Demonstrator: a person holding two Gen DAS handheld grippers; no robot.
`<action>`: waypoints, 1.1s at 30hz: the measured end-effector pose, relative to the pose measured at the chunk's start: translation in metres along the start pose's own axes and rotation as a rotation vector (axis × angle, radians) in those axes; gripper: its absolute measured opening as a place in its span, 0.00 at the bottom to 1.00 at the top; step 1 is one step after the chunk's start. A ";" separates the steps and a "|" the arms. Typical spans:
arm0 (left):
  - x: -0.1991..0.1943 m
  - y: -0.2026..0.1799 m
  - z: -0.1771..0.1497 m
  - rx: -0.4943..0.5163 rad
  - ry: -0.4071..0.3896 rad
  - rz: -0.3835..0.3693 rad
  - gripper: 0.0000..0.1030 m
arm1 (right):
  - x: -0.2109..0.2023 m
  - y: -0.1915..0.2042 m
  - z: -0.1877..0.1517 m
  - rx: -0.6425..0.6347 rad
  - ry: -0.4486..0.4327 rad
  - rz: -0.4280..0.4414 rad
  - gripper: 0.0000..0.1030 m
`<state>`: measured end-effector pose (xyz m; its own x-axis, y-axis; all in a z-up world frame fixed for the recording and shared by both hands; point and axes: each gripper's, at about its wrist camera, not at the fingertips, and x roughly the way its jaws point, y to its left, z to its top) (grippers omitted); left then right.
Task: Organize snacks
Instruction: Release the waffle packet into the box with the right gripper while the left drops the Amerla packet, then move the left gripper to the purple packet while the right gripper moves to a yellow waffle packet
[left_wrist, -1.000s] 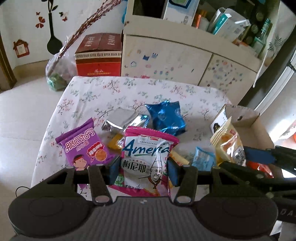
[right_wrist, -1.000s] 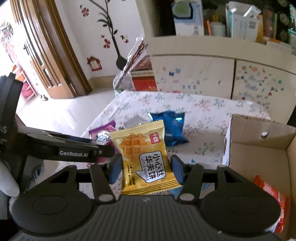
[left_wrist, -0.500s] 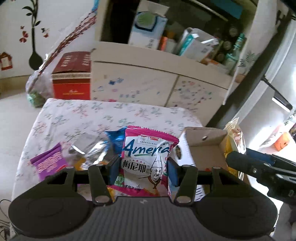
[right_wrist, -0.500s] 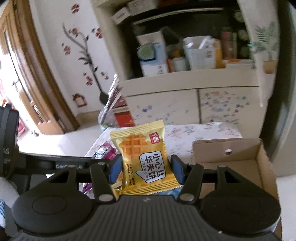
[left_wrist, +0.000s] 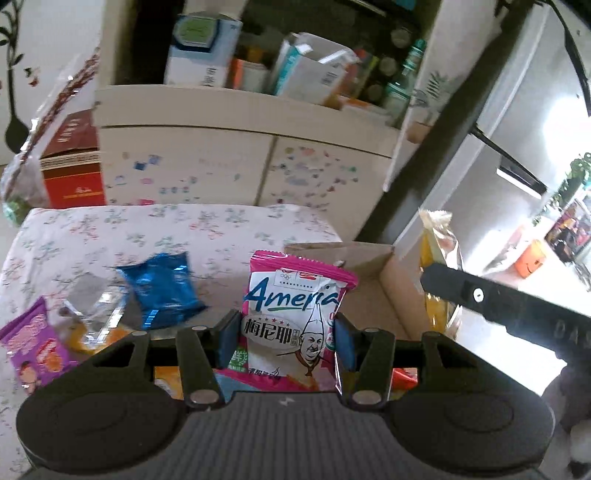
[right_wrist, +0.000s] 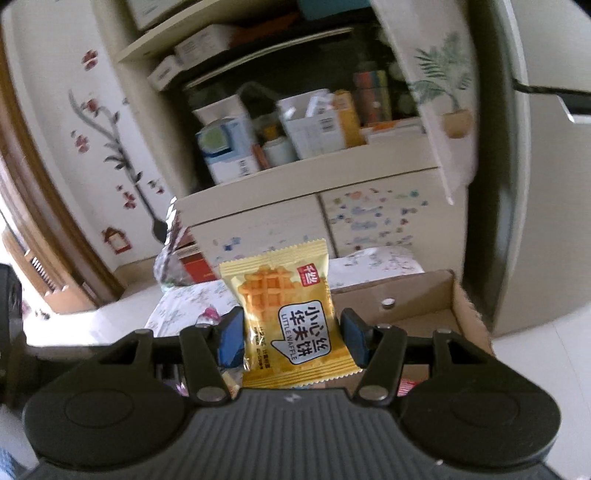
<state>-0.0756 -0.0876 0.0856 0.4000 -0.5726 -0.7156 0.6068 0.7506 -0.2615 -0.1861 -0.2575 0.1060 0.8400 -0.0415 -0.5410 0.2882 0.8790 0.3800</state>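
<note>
Pink snack packet (left_wrist: 295, 314) and yellow waffle packet (right_wrist: 291, 317) clamped, seemingly above cardboard box (right_wrist: 424, 310).

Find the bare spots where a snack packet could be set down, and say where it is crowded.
Free: the floral cloth behind the blue packet, toward the cupboard, and the box floor beside the pink packet. Crowded: the near left, where the purple packet and foil packet bunch up.

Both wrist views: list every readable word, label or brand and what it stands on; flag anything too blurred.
"Ameria", cut off, and "梅尼耶": pink and white packet in the left gripper.
"小心丝华夫饼" and "LITTLE WAFFLE": yellow waffle packet in the right gripper.
Red logo on that packet: too small.
Purple packet, shelf boxes, red box: too blurred.
</note>
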 end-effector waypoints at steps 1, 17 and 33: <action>0.003 -0.004 -0.001 0.007 0.005 -0.009 0.56 | 0.000 -0.003 0.001 0.013 -0.005 -0.009 0.56; 0.046 -0.060 -0.025 0.124 0.100 -0.085 0.56 | -0.003 -0.040 0.001 0.147 -0.008 -0.085 0.57; 0.030 -0.051 -0.015 0.101 0.034 -0.019 0.93 | 0.002 -0.050 0.000 0.229 -0.011 -0.115 0.79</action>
<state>-0.1046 -0.1379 0.0678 0.3654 -0.5733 -0.7333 0.6808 0.7019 -0.2095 -0.1990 -0.3011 0.0864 0.7999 -0.1414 -0.5833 0.4782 0.7374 0.4771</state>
